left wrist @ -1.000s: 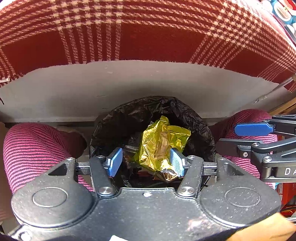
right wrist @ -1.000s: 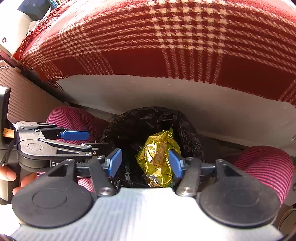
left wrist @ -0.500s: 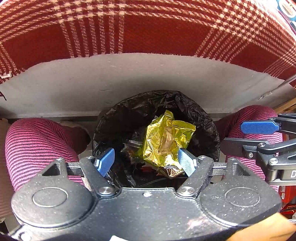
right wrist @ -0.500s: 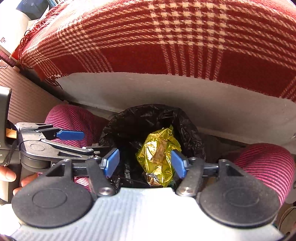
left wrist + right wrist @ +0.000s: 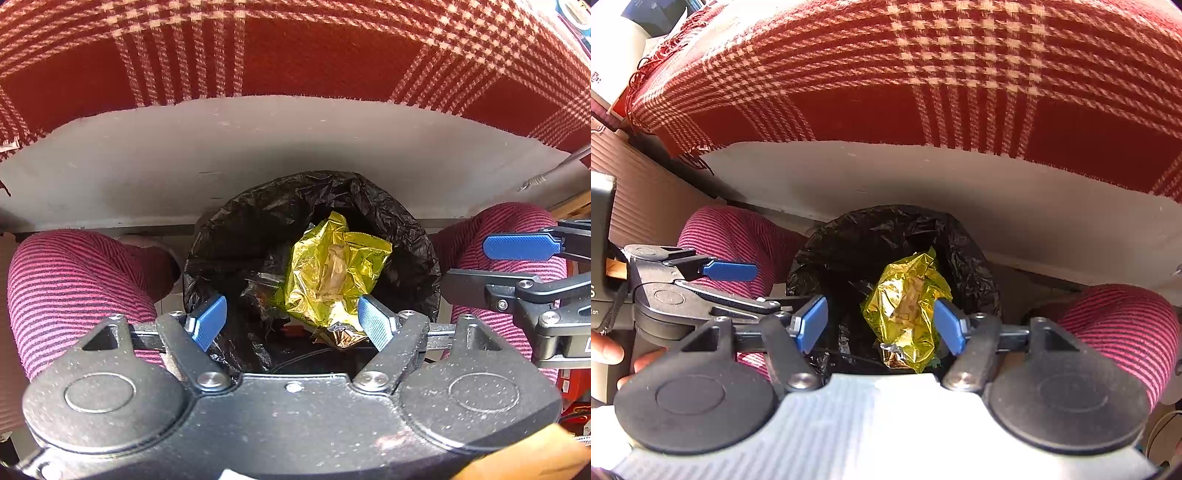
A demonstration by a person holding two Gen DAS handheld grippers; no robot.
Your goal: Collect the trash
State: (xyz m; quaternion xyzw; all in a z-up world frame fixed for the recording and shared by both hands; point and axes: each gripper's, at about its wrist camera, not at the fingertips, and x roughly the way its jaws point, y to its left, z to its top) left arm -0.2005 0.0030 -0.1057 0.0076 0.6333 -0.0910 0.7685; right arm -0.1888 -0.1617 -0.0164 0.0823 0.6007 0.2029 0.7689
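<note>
Crinkled yellow wrapper (image 5: 332,273) is lying inside the black-lined bin (image 5: 258,221) — light, springy, slippery; pinching a folded edge looks best. Left claw (image 5: 291,321) and right claw (image 5: 881,326) are hanging released above it, jaws having just been opening, nothing pressed between them.

Above you, red-and-cream plaid blanket (image 5: 295,55) draped over grey-white ledge (image 5: 288,147). Your knees in pink-and-dark striped trousers (image 5: 74,284), one either side. Ribbed cardboard (image 5: 646,199) at left in right view.

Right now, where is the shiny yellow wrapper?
The yellow wrapper lies crumpled inside the black trash bag, toward its right side in both wrist views, between the person's striped knees and below both open grippers.
</note>
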